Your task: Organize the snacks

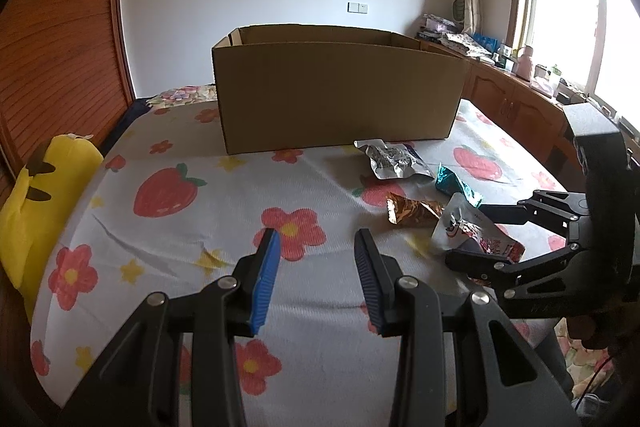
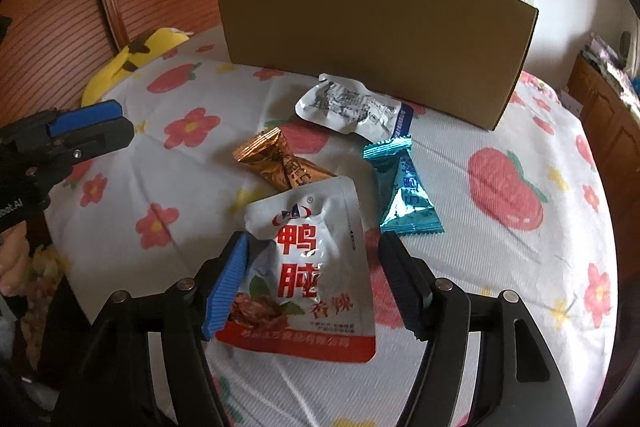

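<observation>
An open cardboard box point(image 1: 340, 91) point(image 2: 376, 43) stands at the back of the table. In front of it lie a silver pouch point(image 2: 352, 109) point(image 1: 394, 159), an orange-gold snack point(image 2: 280, 161) point(image 1: 412, 211) and a teal snack point(image 2: 406, 187) point(image 1: 456, 185). A white and red pouch point(image 2: 316, 267) point(image 1: 476, 233) lies between the jaws of my right gripper point(image 2: 316, 279) point(image 1: 468, 233). The jaws are open around it and the left pad touches its edge. My left gripper point(image 1: 316, 275) point(image 2: 108, 125) is open and empty over the cloth, left of the snacks.
The table has a white cloth point(image 1: 168, 235) with strawberries and flowers. A yellow plush toy point(image 1: 36, 203) point(image 2: 132, 61) lies at its left edge. A wooden wall point(image 1: 52, 59) is on the left. Cluttered wooden cabinets point(image 1: 516, 99) stand under the window on the right.
</observation>
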A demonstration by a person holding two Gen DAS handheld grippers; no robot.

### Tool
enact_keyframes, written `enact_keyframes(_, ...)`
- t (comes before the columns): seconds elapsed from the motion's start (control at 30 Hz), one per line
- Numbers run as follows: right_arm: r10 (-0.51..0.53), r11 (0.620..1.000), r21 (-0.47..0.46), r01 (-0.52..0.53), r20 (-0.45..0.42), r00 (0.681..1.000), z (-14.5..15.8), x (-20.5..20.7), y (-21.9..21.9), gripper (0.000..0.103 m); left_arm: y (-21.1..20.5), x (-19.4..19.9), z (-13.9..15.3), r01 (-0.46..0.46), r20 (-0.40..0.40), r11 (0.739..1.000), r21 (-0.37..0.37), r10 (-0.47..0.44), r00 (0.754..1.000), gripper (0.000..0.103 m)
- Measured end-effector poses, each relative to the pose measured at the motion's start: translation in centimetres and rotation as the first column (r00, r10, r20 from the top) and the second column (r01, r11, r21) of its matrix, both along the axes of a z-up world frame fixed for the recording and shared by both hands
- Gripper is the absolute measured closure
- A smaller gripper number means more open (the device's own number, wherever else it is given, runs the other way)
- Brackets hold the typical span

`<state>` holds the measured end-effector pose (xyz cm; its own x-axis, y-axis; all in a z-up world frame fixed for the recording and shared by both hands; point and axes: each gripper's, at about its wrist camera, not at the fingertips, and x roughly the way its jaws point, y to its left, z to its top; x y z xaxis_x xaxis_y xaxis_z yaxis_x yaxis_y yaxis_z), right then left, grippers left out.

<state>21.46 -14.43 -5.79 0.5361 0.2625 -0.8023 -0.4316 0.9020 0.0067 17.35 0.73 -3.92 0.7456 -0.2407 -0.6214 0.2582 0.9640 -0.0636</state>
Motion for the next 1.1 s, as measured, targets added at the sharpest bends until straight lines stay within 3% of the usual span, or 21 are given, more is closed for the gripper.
enact_keyframes(0.27,0.001,1.000,-0.004,-0.001,0.014,1.000,-0.2,-0.5,0.0,0.034,-0.3,0.4,-0.2,0.003,-0.008,1.000,0.000,-0.003,1.000,0.065)
enact_keyframes(0.57,0.025,0.999,0.024,-0.025,0.003,1.000,0.2,-1.5,-0.5,0.050,-1.6,1.2,-0.4,0.018,-0.015,1.000,-0.006,-0.018,1.000,0.065)
enact_keyframes(0.77,0.019,0.997,0.080,-0.019,0.001,1.000,0.6,-2.1,-1.7,0.050,-3.5,2.7,0.0,0.046,-0.016,0.999,-0.008,-0.046,0.999,0.064)
enact_keyframes(1.1,-0.010,0.996,0.094,0.004,0.058,0.998,1.9,-2.8,-4.4,0.050,-7.6,6.6,1.1,0.091,-0.019,0.996,-0.019,-0.092,0.996,0.056)
